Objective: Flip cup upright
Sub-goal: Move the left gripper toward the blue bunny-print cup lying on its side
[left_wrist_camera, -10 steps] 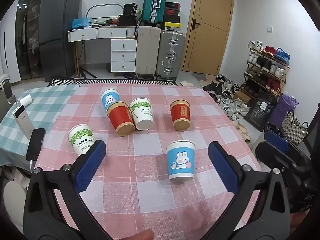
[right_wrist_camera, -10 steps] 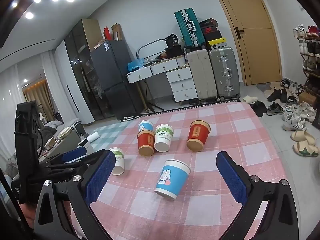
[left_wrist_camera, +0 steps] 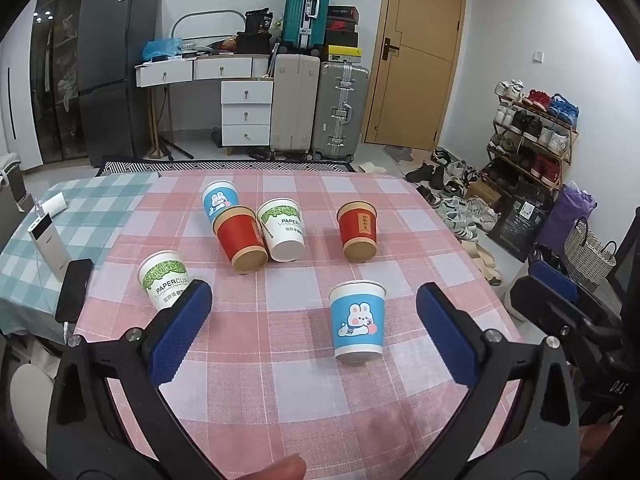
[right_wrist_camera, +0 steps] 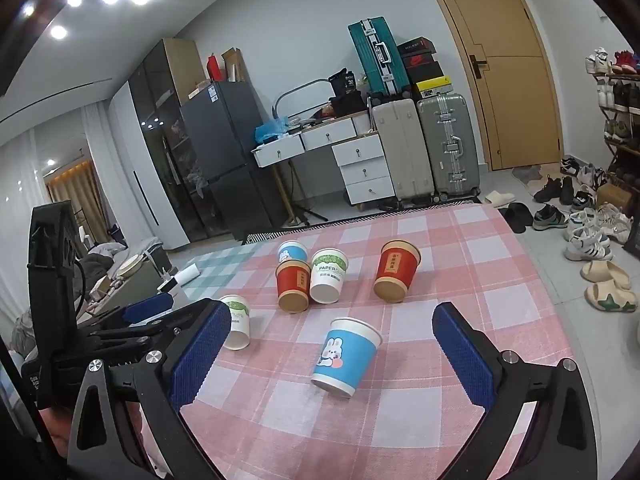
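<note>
Both grippers, left [left_wrist_camera: 314, 330] and right [right_wrist_camera: 332, 354], stood spread wide, holding nothing; the nearest blue bunny cup [left_wrist_camera: 357, 326] looked upright (all six seemed so), so check rims first.

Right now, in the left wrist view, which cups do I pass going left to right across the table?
Green-leaf cup → far bunny cup → red cup → second green-leaf cup → near bunny cup; the other red cup overlaps it sideways.

Bare tablecloth [left_wrist_camera: 256, 344] around near blue cup [left_wrist_camera: 358, 326], other cups [left_wrist_camera: 280, 230] behind (well apart)
</note>
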